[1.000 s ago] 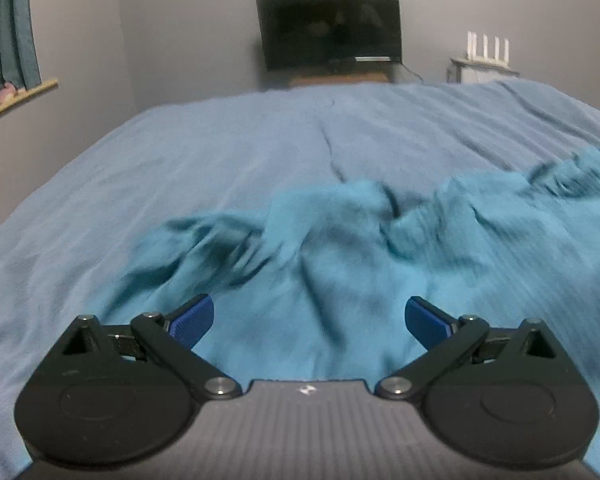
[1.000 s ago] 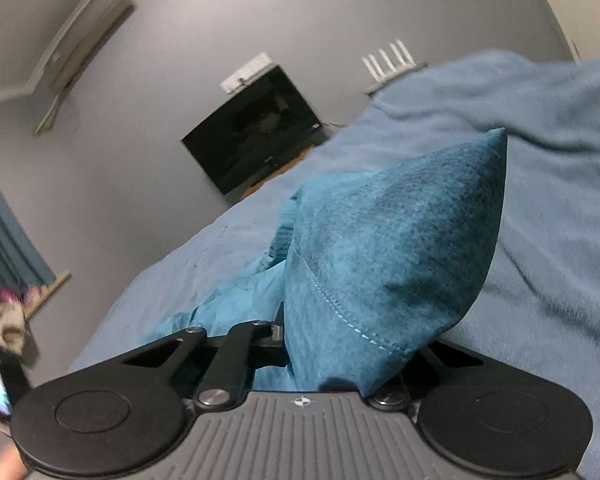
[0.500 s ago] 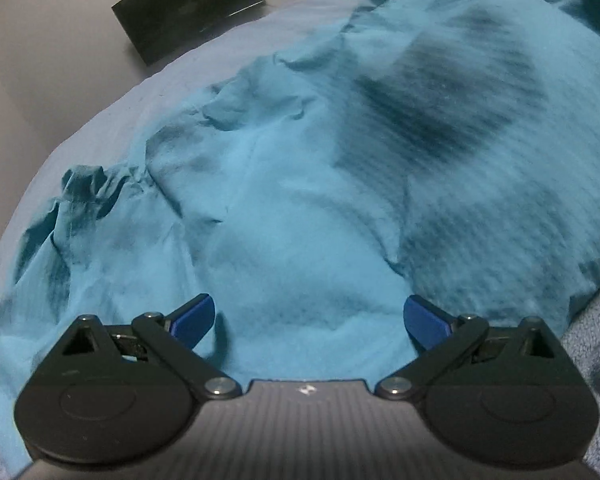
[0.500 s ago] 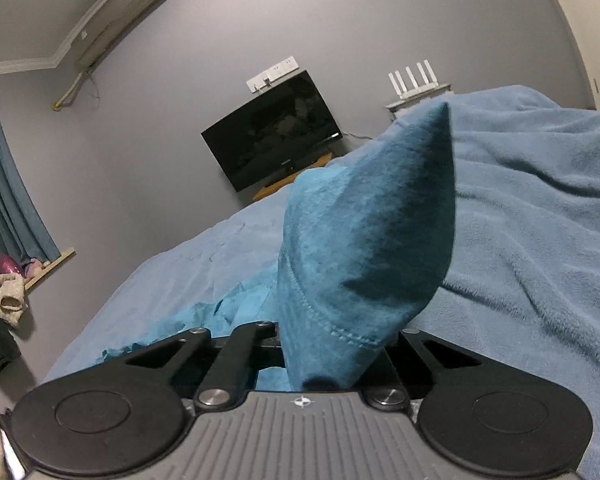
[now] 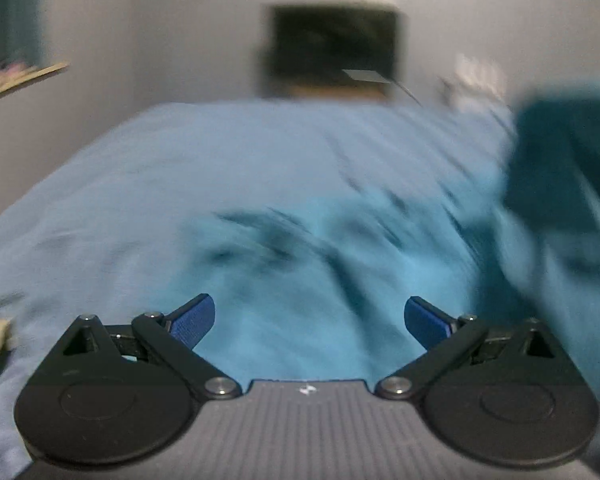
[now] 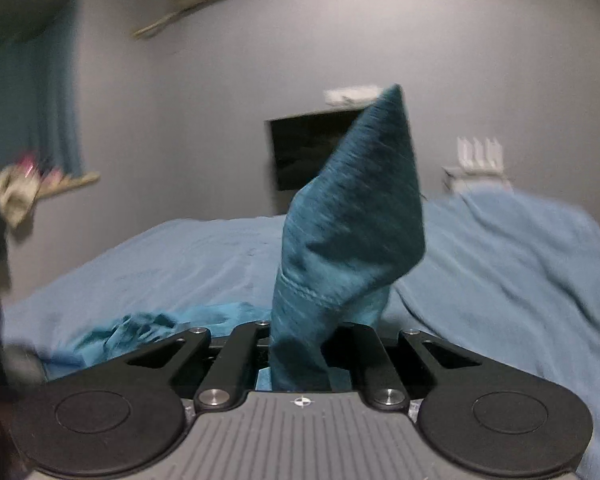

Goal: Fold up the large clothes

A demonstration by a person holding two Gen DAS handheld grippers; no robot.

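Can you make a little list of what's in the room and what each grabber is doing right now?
place: bedroom, light blue bedspread
garment: teal garment crumpled on the bed
left gripper: open, over the garment, holding nothing
right gripper: shut on a corner of the garment, lifted
far wall: dark TV
picture: blurry

You've got two grippers in play: the left gripper [image 5: 310,320] and the right gripper [image 6: 300,360]. One teal garment [image 6: 352,240], one bed [image 6: 520,280] under a light blue blanket, one dark TV [image 6: 300,152] on the wall, one curtain [image 6: 40,100], one router [image 6: 480,152] with four antennas
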